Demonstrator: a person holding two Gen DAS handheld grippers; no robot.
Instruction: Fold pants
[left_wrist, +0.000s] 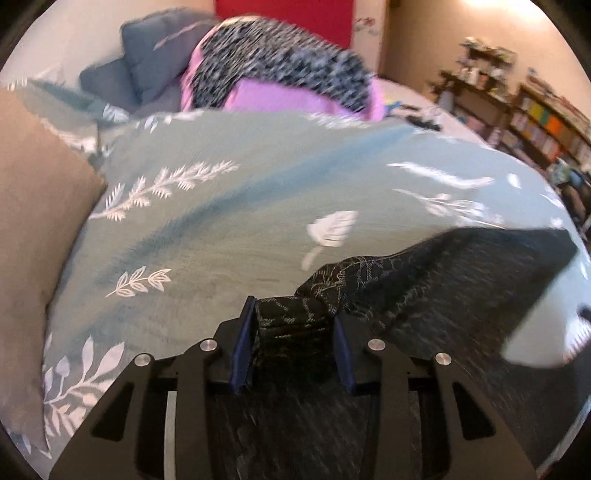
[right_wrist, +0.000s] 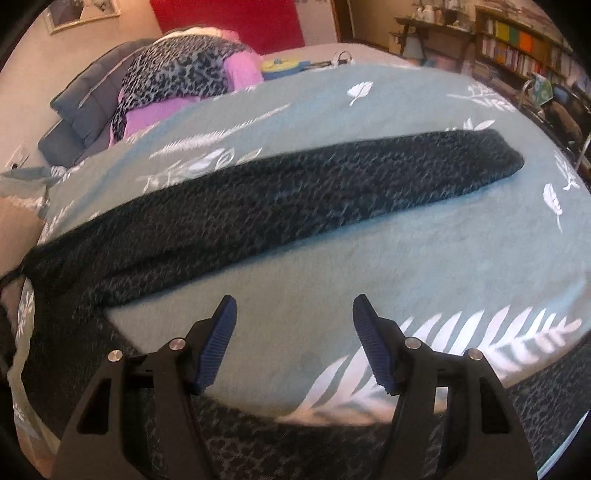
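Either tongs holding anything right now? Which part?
Left tongs are shut on the dark patterned pants, pinching a bunched end of the fabric; which end cannot be told. Right tongs are open and hold nothing, above the bedspread.

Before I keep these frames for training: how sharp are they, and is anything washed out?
Left wrist view: heavy motion smear across the bedspread and the pillow pile; the left claw and the pants it pinches stay fairly crisp; glare burns out the top right. Right wrist view: milder blur on the pants, right claw sharp; fisheye bends both.
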